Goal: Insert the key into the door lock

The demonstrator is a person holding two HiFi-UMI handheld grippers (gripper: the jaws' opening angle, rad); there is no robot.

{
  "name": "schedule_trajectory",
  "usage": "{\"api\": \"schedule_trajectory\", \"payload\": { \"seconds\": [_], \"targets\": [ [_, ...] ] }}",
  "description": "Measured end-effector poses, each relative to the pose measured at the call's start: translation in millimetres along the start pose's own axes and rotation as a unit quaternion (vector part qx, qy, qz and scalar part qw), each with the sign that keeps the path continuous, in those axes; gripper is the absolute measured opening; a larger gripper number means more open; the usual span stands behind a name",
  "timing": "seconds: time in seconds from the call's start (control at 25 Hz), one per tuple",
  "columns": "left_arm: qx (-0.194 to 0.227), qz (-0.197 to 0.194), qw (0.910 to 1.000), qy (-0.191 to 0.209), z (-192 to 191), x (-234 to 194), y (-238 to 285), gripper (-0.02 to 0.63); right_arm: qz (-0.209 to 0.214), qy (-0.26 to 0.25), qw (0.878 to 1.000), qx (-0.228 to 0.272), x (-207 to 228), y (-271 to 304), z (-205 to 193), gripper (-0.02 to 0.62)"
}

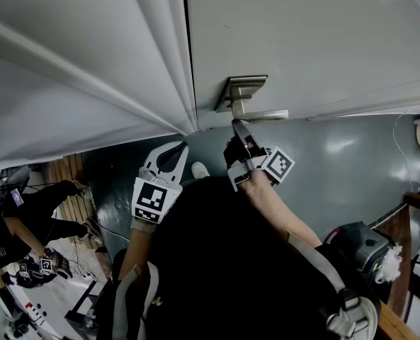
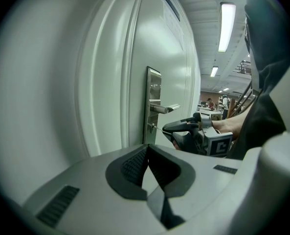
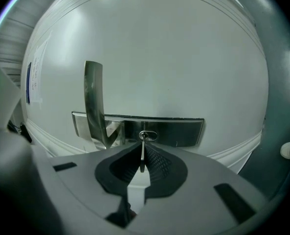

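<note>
R gripper (image 1: 239, 127) is up at the white door (image 3: 174, 53), jaws clamped on the key (image 3: 142, 154). The blade stands edge-on btwn the pads, pointing straight fwd. Key tip sits right at the keyhole (image 3: 147, 135) in the steel lock plate (image 3: 181, 131); can't tell how far in it is, if at all. Lever handle (image 3: 94, 97) sticks out just beside the keyhole on the same plate, clear of the gripper. L gripper view, same story: thin blade bridges the R jaw tips and the plate, just under the lever. L gripper (image 1: 174, 151) hovers lower left, near the door edge, short of the lock, jaws together w/ nothing btwn them. Head view: person's forearm (image 1: 273, 204) runs up to the R gripper, grey floor (image 1: 337, 161) below the door. Far left, another person (image 1: 32, 211) in dark clothes, well apart.
</note>
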State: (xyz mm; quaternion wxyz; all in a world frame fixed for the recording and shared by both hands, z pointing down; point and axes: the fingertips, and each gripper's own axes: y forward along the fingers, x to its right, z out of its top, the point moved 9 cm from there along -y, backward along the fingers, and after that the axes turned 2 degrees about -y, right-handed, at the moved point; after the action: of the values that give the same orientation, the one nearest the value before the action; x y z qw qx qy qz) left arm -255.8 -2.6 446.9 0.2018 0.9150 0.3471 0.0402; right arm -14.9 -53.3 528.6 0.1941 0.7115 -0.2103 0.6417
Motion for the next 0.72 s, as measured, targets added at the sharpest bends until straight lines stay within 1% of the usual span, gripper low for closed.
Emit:
{"api": "schedule_trajectory", "payload": {
  "seconds": [0.36, 0.56, 0.72],
  "targets": [
    [0.0, 0.01, 0.9999, 0.004, 1.1, -4.4, -0.7, 0.008, -0.008, 0.008, 0.999, 0.037, 0.7, 8.2, -4.7, 0.034],
    [-0.003, 0.016, 0.9999, 0.006, 0.7, -6.9, -1.7, 0.008, -0.008, 0.005, 0.999, 0.042, 4.3, 13.7, -0.1, 0.034],
    [-0.003, 0.021, 0.9998, 0.004, 0.8, -9.1, -2.6, 0.008, 0.0, 0.002, 0.999, 0.044, 4.1, 19.9, 2.2, 0.032]
  ]
}}
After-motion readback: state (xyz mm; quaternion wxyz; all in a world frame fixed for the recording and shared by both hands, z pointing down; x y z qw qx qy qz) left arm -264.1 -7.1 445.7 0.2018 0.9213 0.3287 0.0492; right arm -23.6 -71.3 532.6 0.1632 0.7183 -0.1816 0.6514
